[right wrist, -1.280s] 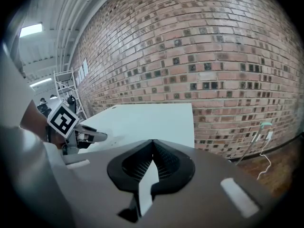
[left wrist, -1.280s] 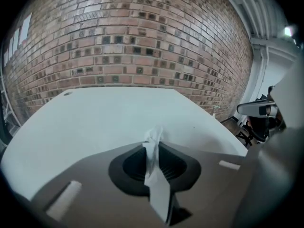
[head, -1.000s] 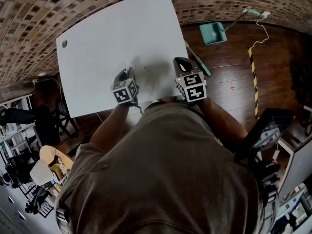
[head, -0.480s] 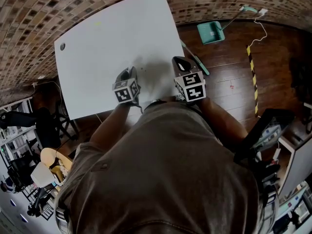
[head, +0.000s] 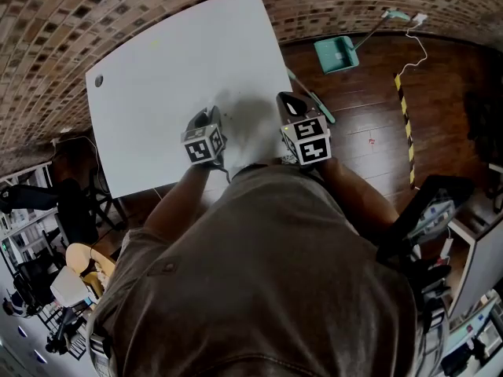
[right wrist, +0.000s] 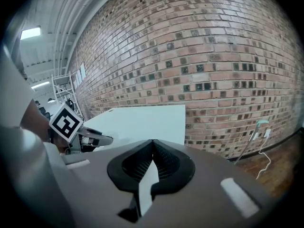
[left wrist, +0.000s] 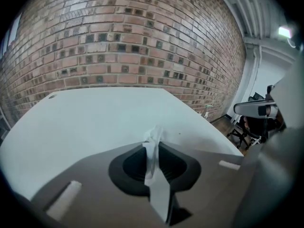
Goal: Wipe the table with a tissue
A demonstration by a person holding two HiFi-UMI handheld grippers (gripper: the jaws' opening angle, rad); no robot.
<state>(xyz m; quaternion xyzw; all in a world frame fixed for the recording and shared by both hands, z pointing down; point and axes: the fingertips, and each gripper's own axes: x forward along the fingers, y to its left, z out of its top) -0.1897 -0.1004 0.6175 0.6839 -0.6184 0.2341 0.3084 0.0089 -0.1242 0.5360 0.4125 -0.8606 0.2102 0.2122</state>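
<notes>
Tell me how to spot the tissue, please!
Start at the big white table in front of the brick wall. The left gripper is held over the table's near edge, and the tissue is the crumpled white scrap pinched between its jaws. The right gripper beside it has its jaws together on nothing.
</notes>
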